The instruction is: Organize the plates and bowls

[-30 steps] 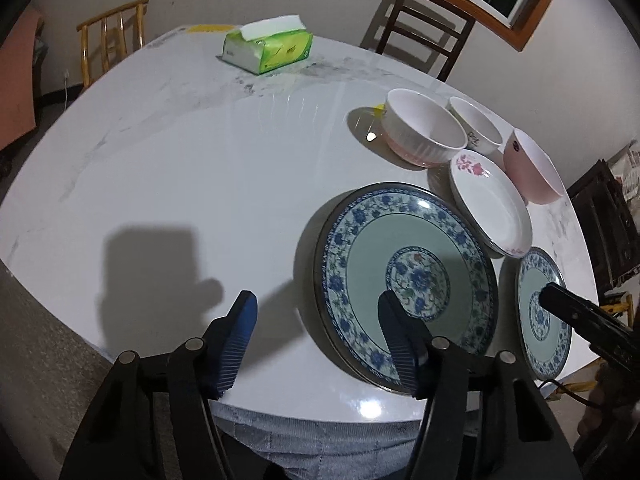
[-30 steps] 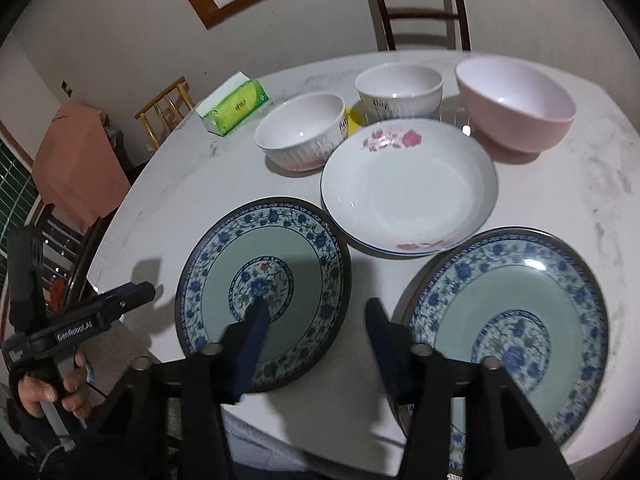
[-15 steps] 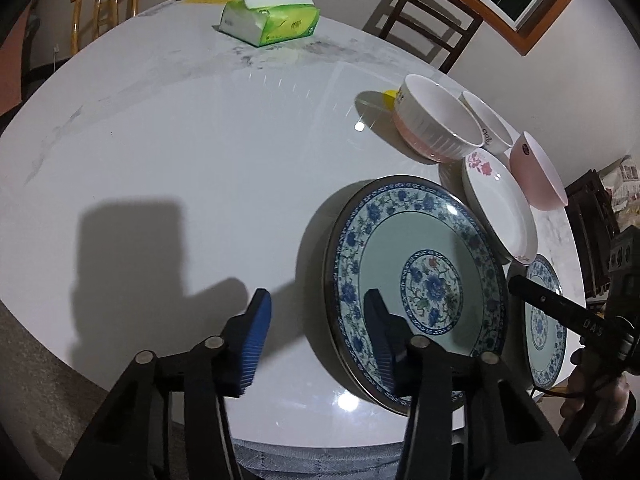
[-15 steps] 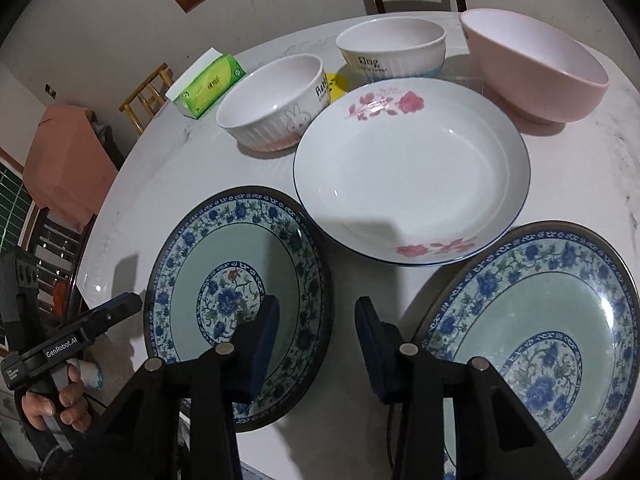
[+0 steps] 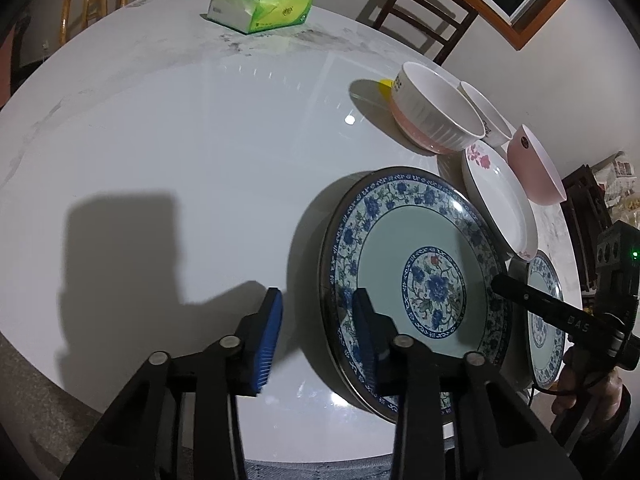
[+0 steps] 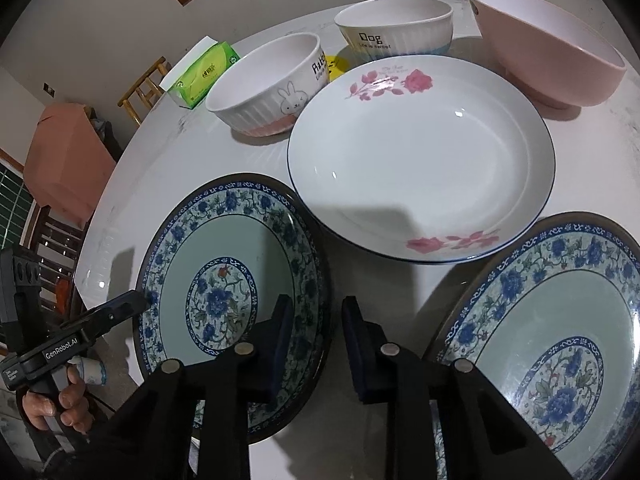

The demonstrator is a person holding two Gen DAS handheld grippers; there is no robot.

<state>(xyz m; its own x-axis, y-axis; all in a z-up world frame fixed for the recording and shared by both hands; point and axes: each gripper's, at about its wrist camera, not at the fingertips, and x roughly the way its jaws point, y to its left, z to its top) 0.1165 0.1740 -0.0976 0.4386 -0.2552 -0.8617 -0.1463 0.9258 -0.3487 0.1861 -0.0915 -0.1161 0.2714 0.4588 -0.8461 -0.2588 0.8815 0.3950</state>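
Observation:
A blue-patterned plate [image 5: 416, 280] [image 6: 224, 296] lies near the table's front edge. My left gripper [image 5: 316, 320] is open, its jaws straddling the plate's left rim. My right gripper [image 6: 314, 332] is open, its jaws straddling the same plate's right rim. A second blue-patterned plate [image 6: 560, 344] [image 5: 546, 320] lies to the right. A white plate with pink flowers [image 6: 420, 160] [image 5: 500, 204] sits behind them. Behind it stand a rabbit bowl [image 6: 272, 84] [image 5: 436, 120], a "Dog" bowl [image 6: 394, 28] [image 5: 486, 120] and a pink bowl [image 6: 544, 48] [image 5: 536, 164].
A green tissue box [image 5: 260, 4] [image 6: 200, 72] sits at the far side of the round white table [image 5: 180, 140]. Wooden chairs [image 5: 424, 12] stand around it. A small yellow item [image 6: 334, 64] lies between the bowls.
Both grippers have moved forward and lower. The left now straddles the near plate's left rim, the right its right rim. Both jaws have narrowed a little.

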